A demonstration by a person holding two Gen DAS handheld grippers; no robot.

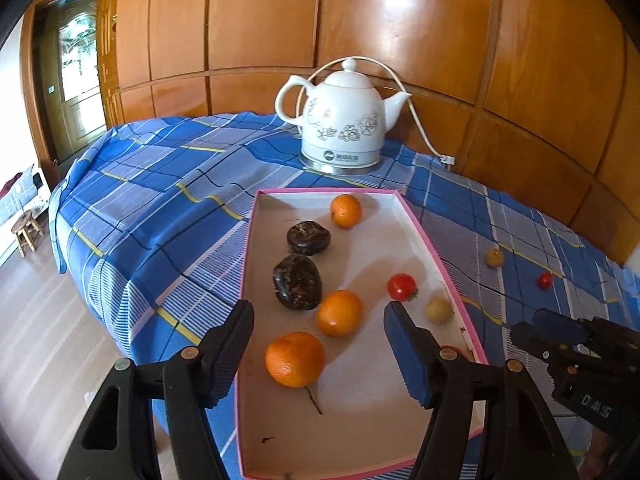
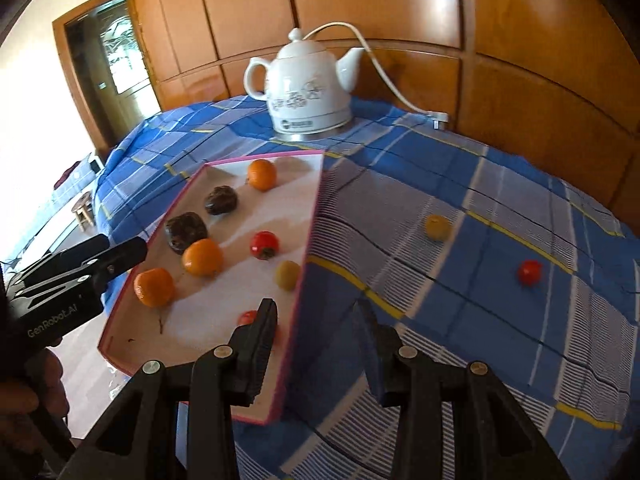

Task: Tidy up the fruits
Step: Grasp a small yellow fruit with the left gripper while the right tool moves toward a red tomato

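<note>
- "GenRobot.AI" in pale letters runs along the black body of the left gripper (image 2: 124, 255), at the lower left of the right wrist view.
- "DAS" stands in raised letters on the black body of the right gripper (image 1: 552, 330), at the lower right of the left wrist view.
- The kettle (image 1: 340, 120) bears a round dark logo with small characters beside it on its base band; too small to read.

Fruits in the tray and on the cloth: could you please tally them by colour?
Orange fruits: 3
Dark brown fruits: 2
Red fruits: 3
Yellow fruits: 2
Total: 10
</note>
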